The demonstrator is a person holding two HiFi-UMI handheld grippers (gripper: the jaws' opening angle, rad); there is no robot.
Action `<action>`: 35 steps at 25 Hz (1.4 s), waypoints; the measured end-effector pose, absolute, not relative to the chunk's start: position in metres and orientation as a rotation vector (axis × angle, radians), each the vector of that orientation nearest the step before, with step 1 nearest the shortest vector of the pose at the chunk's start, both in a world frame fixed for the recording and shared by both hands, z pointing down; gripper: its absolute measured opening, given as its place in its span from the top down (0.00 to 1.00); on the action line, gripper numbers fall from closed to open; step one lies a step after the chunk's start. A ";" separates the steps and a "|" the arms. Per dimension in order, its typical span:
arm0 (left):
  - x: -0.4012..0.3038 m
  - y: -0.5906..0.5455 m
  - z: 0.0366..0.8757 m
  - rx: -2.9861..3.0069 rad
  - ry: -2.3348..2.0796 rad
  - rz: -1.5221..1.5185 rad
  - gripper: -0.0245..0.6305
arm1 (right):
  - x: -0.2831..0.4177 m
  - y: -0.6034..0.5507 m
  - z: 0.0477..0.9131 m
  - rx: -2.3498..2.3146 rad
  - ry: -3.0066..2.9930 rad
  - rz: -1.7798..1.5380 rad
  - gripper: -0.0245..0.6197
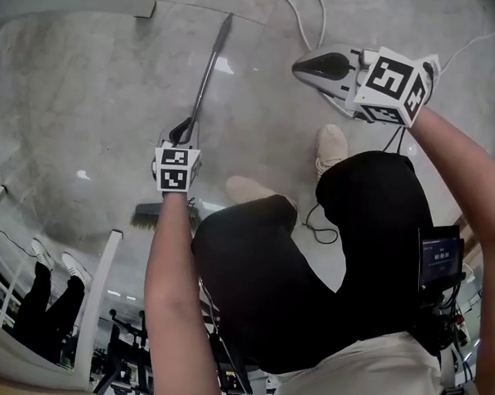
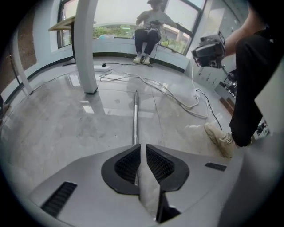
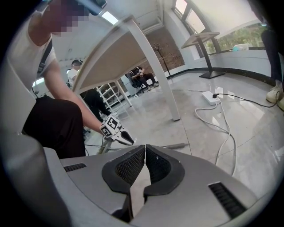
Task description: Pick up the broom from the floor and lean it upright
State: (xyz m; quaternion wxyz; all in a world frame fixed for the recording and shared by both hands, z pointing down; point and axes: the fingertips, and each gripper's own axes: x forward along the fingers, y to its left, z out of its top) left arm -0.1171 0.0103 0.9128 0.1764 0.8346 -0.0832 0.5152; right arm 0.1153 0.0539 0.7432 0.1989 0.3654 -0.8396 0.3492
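The broom lies flat on the grey floor. Its metal handle (image 1: 211, 64) runs away from me and its brush head (image 1: 152, 217) is near my knee. My left gripper (image 1: 180, 134) points steeply down just over the handle's lower part, jaws shut with nothing held. In the left gripper view the handle (image 2: 135, 115) runs straight ahead and passes under the closed jaws (image 2: 143, 150). My right gripper (image 1: 312, 67) is held higher, to the right of the handle, also shut and empty. The right gripper view shows its shut jaws (image 3: 144, 153), the left gripper (image 3: 119, 133) and the handle's end (image 3: 175, 145).
White cables (image 2: 177, 95) snake over the floor to the handle's right, with a power strip (image 3: 212, 96) further off. A white column (image 2: 86, 44) stands to the left ahead. A person (image 2: 148, 26) sits on the window ledge. My shoes (image 1: 331, 147) are beside the broom.
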 end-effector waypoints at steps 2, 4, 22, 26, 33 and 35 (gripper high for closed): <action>-0.123 0.012 0.929 2.318 -0.206 1.532 0.79 | 0.113 0.054 0.741 1.007 -2.345 0.987 0.93; -0.127 0.014 0.940 2.274 -0.187 1.580 0.76 | 0.112 0.056 0.737 0.983 -2.335 0.981 0.93; -0.149 0.020 0.985 1.987 -0.179 2.010 0.84 | 0.137 0.086 0.745 1.009 -2.263 1.017 0.93; -0.149 0.021 0.974 2.030 -0.213 1.981 0.85 | 0.140 0.084 0.744 1.025 -2.256 1.023 0.93; -0.152 0.028 0.872 2.206 -0.320 1.826 0.85 | 0.127 0.088 0.680 1.024 -2.288 1.048 0.93; -0.155 0.032 0.820 2.270 -0.391 1.759 0.85 | 0.120 0.097 0.639 1.005 -2.301 1.034 0.93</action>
